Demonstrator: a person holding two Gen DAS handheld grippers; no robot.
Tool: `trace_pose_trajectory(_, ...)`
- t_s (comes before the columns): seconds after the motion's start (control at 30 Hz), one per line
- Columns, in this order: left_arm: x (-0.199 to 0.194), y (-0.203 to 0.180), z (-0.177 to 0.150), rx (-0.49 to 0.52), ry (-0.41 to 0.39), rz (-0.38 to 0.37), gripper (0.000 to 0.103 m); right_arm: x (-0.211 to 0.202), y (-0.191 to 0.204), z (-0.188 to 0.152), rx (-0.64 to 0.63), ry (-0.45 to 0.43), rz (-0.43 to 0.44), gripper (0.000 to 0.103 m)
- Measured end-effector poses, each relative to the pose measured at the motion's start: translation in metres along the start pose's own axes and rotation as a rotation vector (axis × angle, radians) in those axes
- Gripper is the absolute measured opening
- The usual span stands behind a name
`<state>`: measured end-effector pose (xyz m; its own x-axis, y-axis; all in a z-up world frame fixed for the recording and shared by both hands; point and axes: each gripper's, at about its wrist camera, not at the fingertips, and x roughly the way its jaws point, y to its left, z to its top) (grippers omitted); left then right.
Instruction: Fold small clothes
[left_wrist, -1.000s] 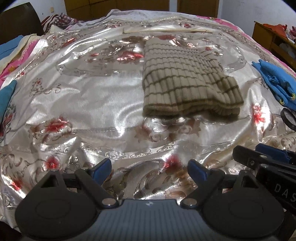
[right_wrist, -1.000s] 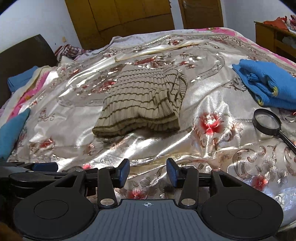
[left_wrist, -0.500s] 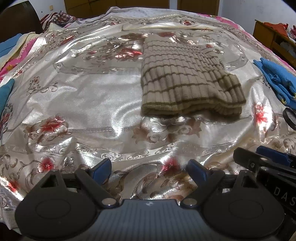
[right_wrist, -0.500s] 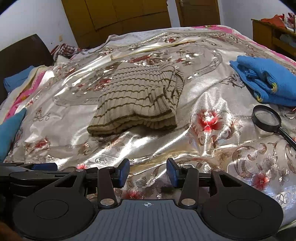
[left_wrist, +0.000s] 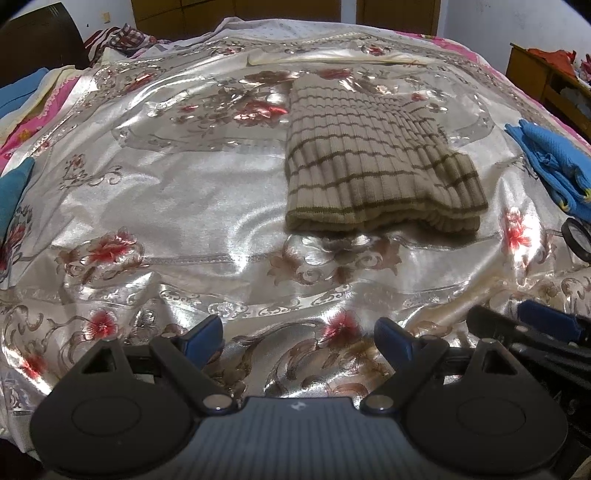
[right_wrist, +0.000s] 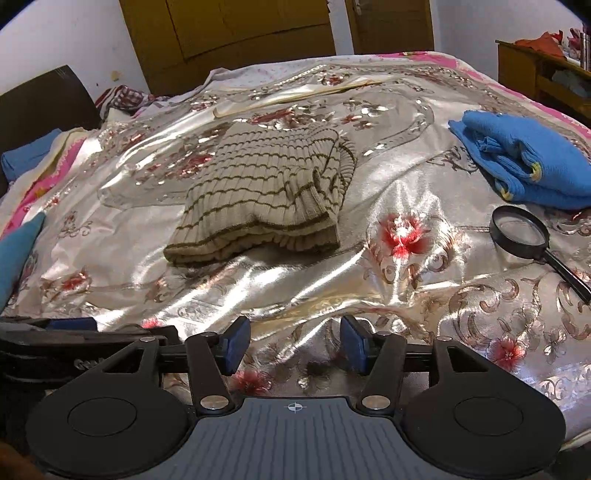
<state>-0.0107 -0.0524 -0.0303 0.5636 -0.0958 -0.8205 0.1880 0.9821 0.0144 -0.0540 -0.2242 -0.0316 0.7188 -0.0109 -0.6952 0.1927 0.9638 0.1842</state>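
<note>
The sweater (left_wrist: 373, 162) — tan knit with thin brown stripes — lies folded on the shiny flowered bedspread (left_wrist: 184, 206), in the upper middle of the left wrist view and a little left of centre in the right wrist view, with its thick folded edge turned toward the grippers. No gripper touches it.

The left gripper (left_wrist: 298, 338) hangs at the bottom of its frame, its blue pads spread wide over bare bedspread with nothing between them. The right gripper (right_wrist: 294, 345) sits low in its own frame too; its jaws are opening, and only the bedspread shows in the gap.

At the right edge of both views a blue cloth (right_wrist: 524, 162) lies folded in a bundle, well apart from the sweater. Just below it, toward the lower right, a black magnifying glass (right_wrist: 521, 230) rests flat on the bedspread. There is no basket or box on the bed — the only storage in sight is a wooden shelf (right_wrist: 543, 77) at the upper right with some red cloth on top; what it holds inside I cannot make out.
</note>
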Motion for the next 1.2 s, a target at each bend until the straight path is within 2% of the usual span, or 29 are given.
trace_pose_trajectory(0.47,-0.0011,-0.0058,-0.0032,0.039,0.008,0.028,0.094,0.0003,-0.0043,-0.0042,0.017,0.008,-0.005,0.055)
trace_pose_trajectory(1.2,-0.0036,-0.0072,-0.0037,0.031,0.010,0.030,0.093,-0.0024,-0.0061,-0.0051,0.030,0.002,-0.011,0.055)
